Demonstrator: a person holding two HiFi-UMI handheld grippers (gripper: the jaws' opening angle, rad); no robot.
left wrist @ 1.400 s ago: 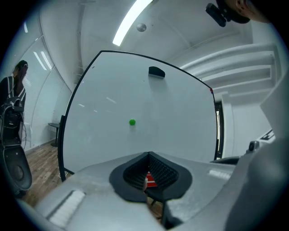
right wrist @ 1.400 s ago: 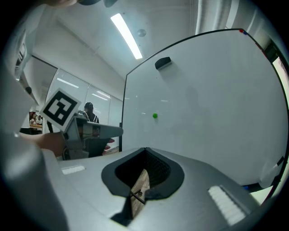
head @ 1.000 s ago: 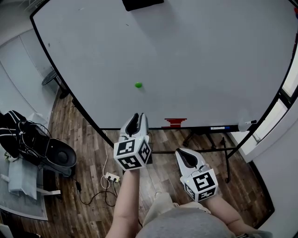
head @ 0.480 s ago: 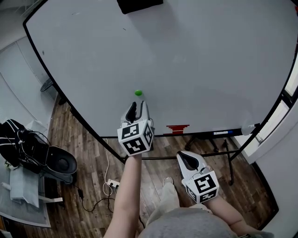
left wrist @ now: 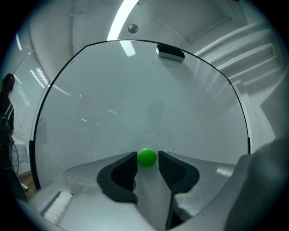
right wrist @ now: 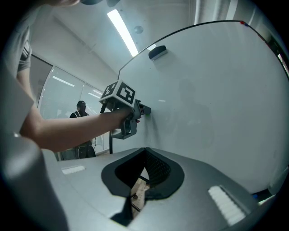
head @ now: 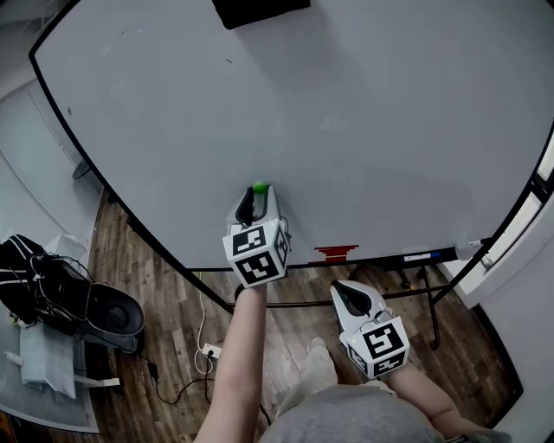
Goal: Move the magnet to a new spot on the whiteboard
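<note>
A small round green magnet (head: 259, 188) sticks to the large whiteboard (head: 363, 121), low on its left half. My left gripper (head: 260, 195) is held level at the board. Its jaws have just been opening and stand open, and the magnet (left wrist: 146, 158) sits right at the gap between the black fingertips (left wrist: 128, 164), with no pad pressing on it. My right gripper (head: 344, 291) hangs back lower right, away from the board, shut and holding nothing. In the right gripper view, the left gripper (right wrist: 143, 109) shows at the board.
A black eraser (head: 260, 10) clings to the top of the board. A red item (head: 335, 253) and a marker (head: 415, 257) lie on the board's tray. A black bag and a chair (head: 61, 290) stand on the wooden floor at left, near a power strip (head: 208, 353).
My left gripper has moved forward to the whiteboard, from well short of the magnet to having it at its fingertips. The right gripper has shifted a little.
</note>
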